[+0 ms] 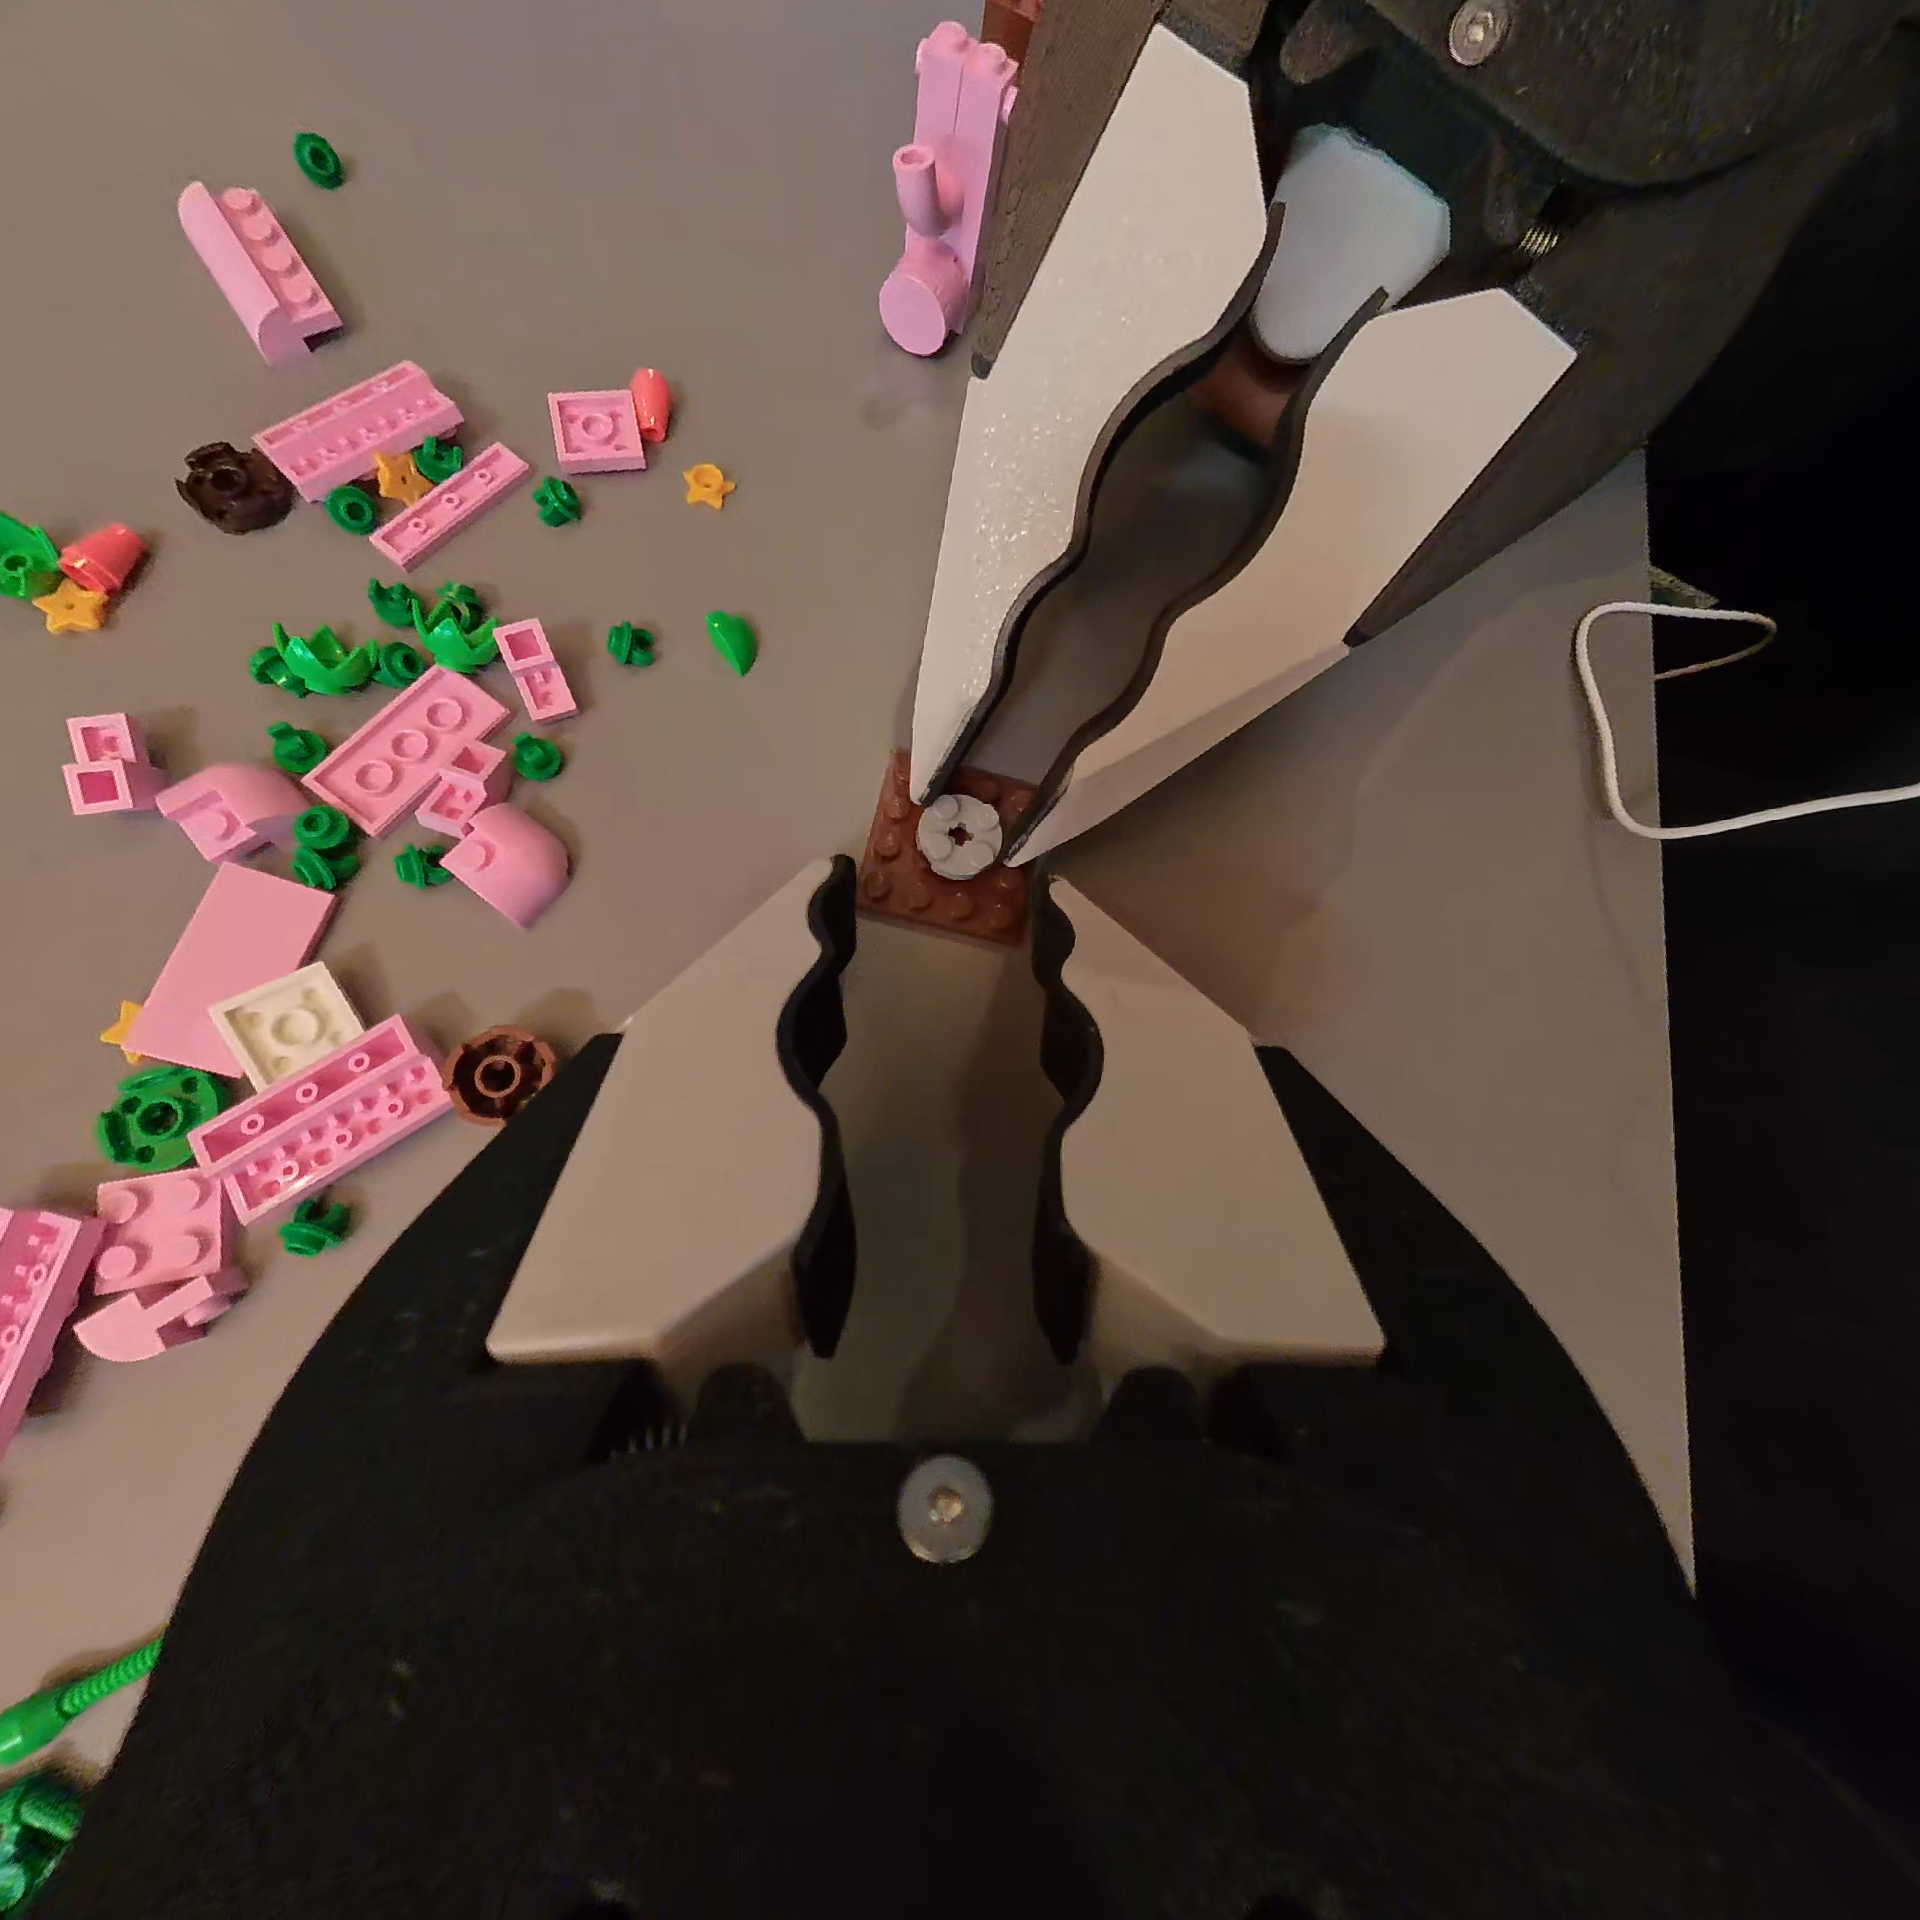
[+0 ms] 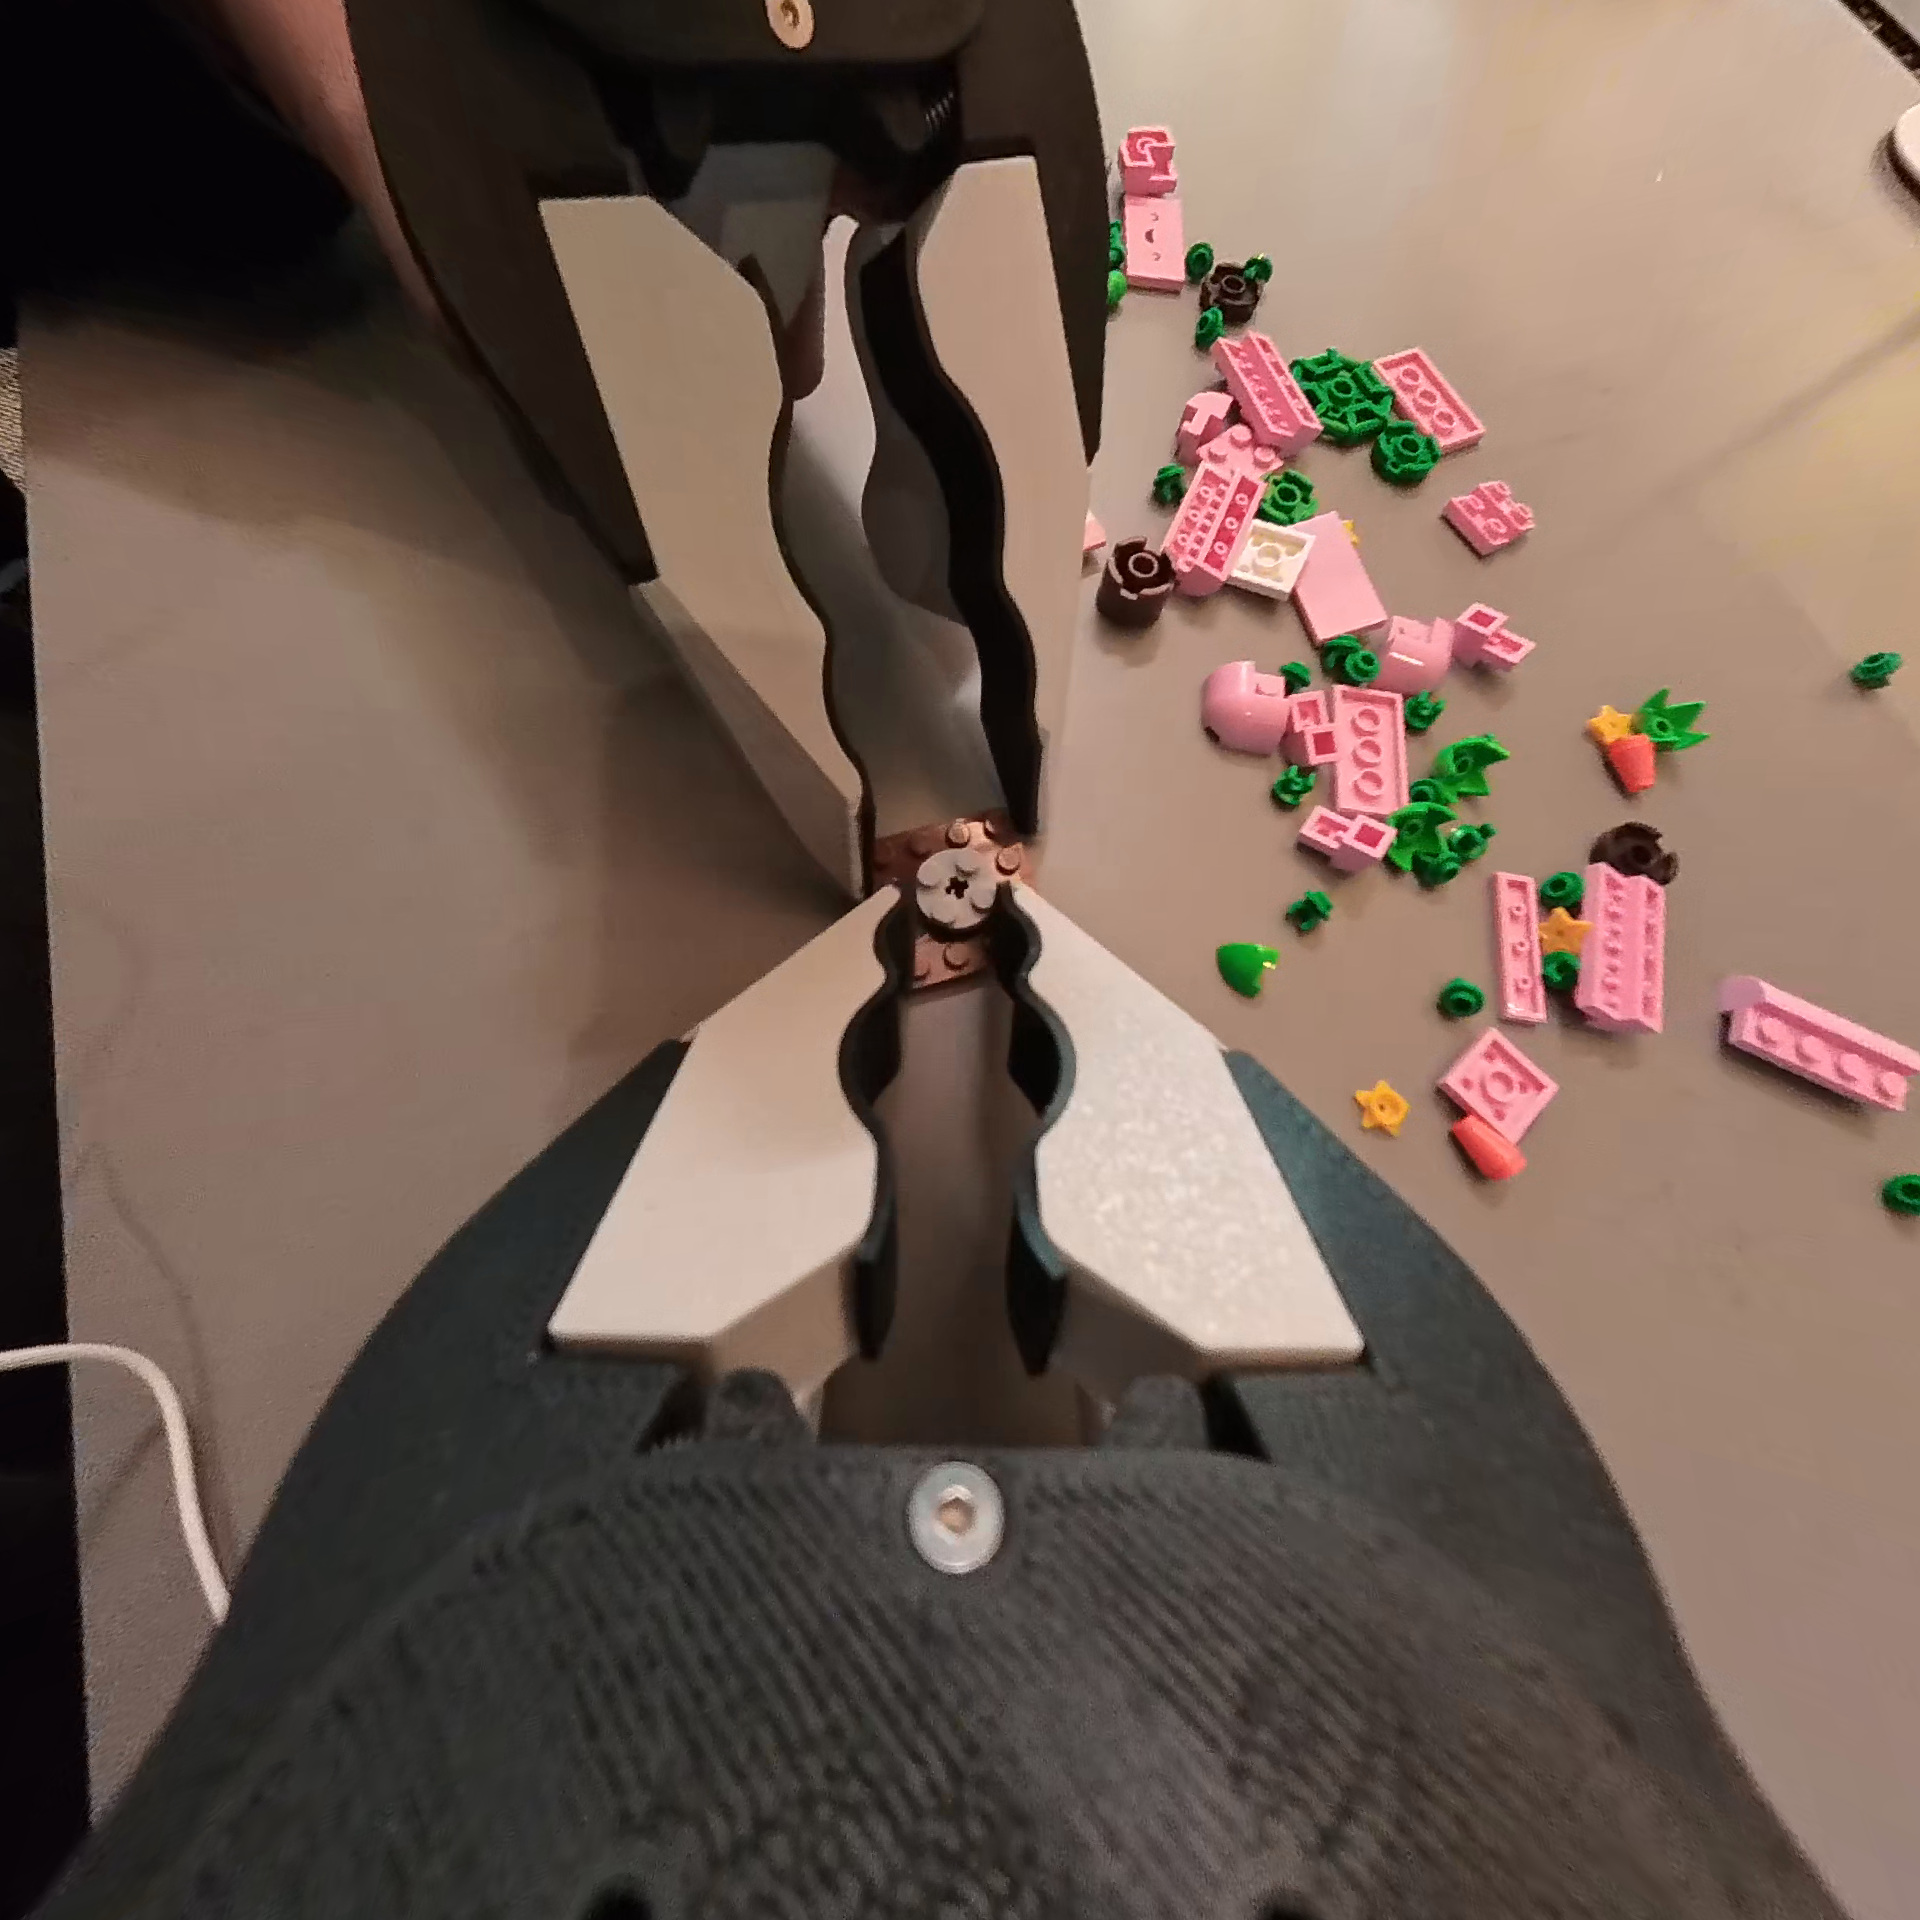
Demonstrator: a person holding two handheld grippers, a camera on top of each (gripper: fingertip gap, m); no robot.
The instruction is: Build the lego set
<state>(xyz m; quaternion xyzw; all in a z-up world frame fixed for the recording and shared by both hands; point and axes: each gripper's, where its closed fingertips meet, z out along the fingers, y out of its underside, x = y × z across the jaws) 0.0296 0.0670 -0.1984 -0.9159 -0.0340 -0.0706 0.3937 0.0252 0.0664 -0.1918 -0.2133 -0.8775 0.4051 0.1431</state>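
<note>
A small brown studded plate (image 1: 909, 899) is held between the fingertips of my left gripper (image 1: 940, 883), which is shut on its two sides. A light grey round piece (image 1: 959, 836) sits on top of the plate's studs. My right gripper (image 1: 977, 826) comes in from the far side and is shut on the grey round piece. In the right wrist view, my right gripper (image 2: 953, 904) clasps the grey piece (image 2: 956, 888) over the brown plate (image 2: 940, 961), with the left gripper (image 2: 945, 826) opposite. I cannot tell whether the plate touches the table.
Loose pink, green, orange and dark brown pieces lie scattered on the grey table (image 1: 623, 156) to the left. A pink built part (image 1: 940, 197) stands at the back. A brown round piece (image 1: 501, 1075) lies by my left finger. A white cable (image 1: 1662, 727) crosses the table's right edge. Only a small space, under 4 cm, lies between the two pairs of fingers.
</note>
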